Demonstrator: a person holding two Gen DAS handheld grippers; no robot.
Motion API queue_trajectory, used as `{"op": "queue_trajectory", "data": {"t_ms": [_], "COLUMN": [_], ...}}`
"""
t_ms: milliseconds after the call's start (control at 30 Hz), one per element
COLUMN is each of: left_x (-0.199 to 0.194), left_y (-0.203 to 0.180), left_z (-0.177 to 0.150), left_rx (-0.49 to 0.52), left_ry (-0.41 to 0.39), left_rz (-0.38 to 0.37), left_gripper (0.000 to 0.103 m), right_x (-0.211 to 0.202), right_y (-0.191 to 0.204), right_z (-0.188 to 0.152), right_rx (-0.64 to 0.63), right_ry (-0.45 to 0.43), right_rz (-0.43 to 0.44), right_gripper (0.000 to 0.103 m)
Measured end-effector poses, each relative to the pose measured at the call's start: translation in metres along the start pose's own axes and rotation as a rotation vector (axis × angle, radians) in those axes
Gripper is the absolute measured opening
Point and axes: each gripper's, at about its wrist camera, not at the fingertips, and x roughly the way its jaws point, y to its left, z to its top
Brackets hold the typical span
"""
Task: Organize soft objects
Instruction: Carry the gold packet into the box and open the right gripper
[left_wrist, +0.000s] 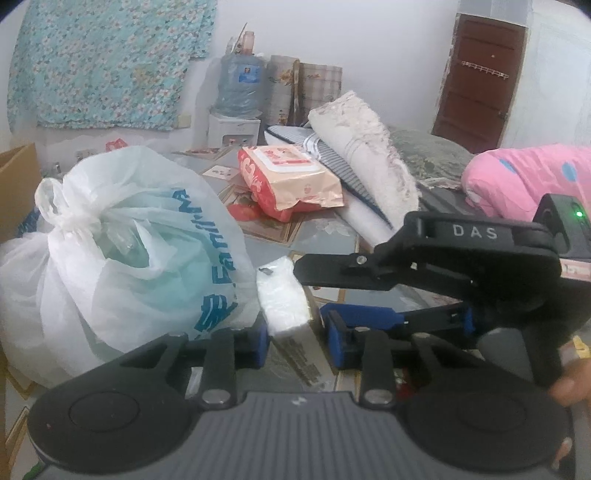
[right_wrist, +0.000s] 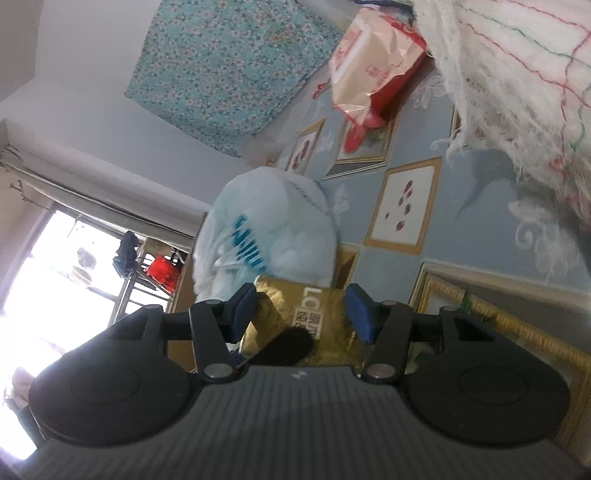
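A small gold tissue pack (left_wrist: 291, 321) stands on the table between the blue pads of my left gripper (left_wrist: 297, 341), which is shut on it. My right gripper (left_wrist: 314, 291) reaches in from the right, turned on its side, its fingers open on either side of the same pack (right_wrist: 295, 325). A knotted white plastic bag (left_wrist: 122, 254) with blue print sits just left of the pack, and it also shows in the right wrist view (right_wrist: 269, 236). A red and peach tissue package (left_wrist: 288, 177) lies behind, also seen from the right wrist (right_wrist: 373, 62).
A fringed white towel (left_wrist: 365, 155) and striped cloth (left_wrist: 332, 155) lie at the back. A pink dotted pillow (left_wrist: 524, 177) is at the right. A cardboard box (left_wrist: 16, 184) stands far left. A water dispenser (left_wrist: 236, 99) stands by the wall.
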Motion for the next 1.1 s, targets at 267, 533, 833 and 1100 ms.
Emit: {"op": "queue_trajectory", "data": {"t_ms": [267, 533, 833, 1100], "left_x": [-0.066, -0.126, -0.192, -0.198], "left_y": [-0.007, 0.016, 0.076, 0.142], "left_z": [0.012, 0.021, 0.025, 0.016], "left_rx": [0.086, 0.080, -0.013, -0.162], "left_ry": [-0.147, -0.280, -0.383, -0.313], "left_rz": [0.011, 0.143, 0.366, 0.516], "left_gripper": [0.027, 0.027, 0.028, 0.027], "right_x": [-0.023, -0.004, 0.073, 0.170], "right_y": [0.064, 0.130, 0.234, 0.280], "right_z": [-0.014, -0.019, -0.039, -0.076], "right_rx": [-0.143, -0.240, -0.366, -0.373], "right_ry": [-0.014, 0.039, 0.230, 0.448], "right_rz": [0.058, 0.194, 0.331, 0.325], "right_gripper": [0.054, 0.055, 0.059, 0.060]}}
